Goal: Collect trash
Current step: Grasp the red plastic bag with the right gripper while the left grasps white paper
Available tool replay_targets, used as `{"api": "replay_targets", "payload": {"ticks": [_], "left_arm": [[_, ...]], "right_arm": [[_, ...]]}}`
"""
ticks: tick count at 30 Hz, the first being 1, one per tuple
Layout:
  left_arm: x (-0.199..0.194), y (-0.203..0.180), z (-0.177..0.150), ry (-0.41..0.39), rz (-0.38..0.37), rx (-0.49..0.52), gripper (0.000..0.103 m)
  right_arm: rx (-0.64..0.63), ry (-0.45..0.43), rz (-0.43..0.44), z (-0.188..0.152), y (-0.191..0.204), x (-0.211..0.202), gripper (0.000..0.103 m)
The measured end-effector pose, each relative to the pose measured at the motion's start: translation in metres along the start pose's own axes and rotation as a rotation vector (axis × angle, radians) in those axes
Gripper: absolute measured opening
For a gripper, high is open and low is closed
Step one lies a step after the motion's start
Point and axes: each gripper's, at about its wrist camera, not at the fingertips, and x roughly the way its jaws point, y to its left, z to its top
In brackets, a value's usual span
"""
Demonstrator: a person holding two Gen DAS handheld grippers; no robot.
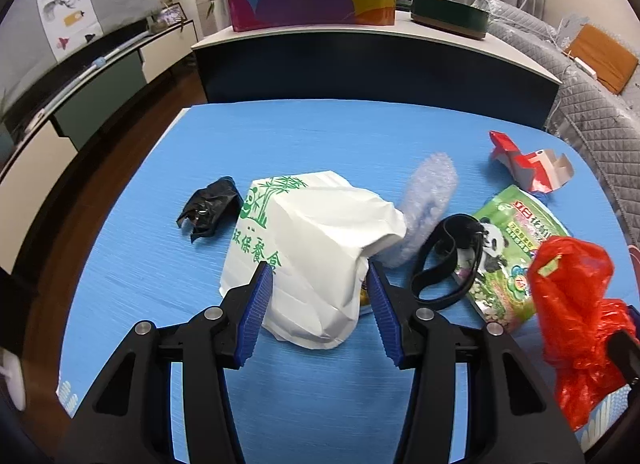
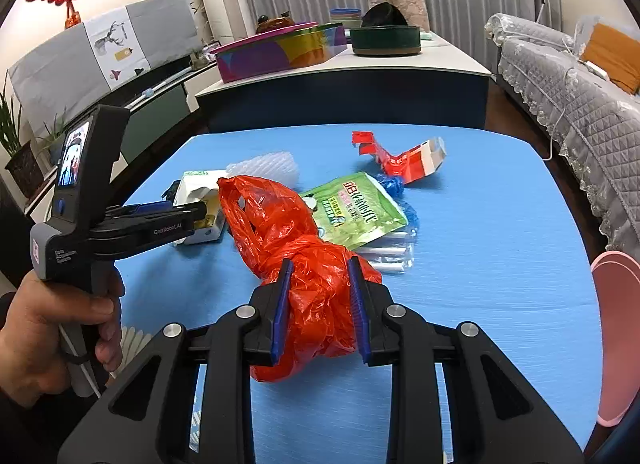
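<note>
- Right gripper [image 2: 319, 306] was clamped on the bunched red plastic bag [image 2: 304, 264]; its pads pressed in from both sides and the bag's loose mouth trailed ahead over the blue mat [image 2: 500, 264].
- Left gripper [image 1: 320, 296] stood about half open astride the near end of the white paper bag [image 1: 312, 248]. Pads sat close to the paper; contact could not be confirmed.
- Judged best to close on the white bag's folded near end, square and low, so the paper creases rather than slips.
- Left of the white bag: crumpled black wrapper [image 1: 210, 210].
- Right of the white bag: black band [image 1: 444, 264], then the green snack pouch [image 1: 516, 252].
- Beyond the white bag: bubble wrap [image 1: 430, 200], and farther right the torn red carton [image 1: 528, 168].
</note>
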Motion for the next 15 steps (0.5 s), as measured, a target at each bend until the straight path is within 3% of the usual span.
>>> {"api": "replay_targets", "payload": {"ticks": [6, 15], "left_arm": [[-0.014, 0.006, 0.002, -0.054, 0.031, 0.006, 0.028], [-0.046, 0.026, 0.003, -0.147, 0.072, -0.045, 0.015]], "right_arm": [[0.007, -0.009, -0.013, -0.001, -0.003, -0.005, 0.028], [0.006, -0.048, -0.034, -0.001, -0.001, -0.024, 0.028]]}}
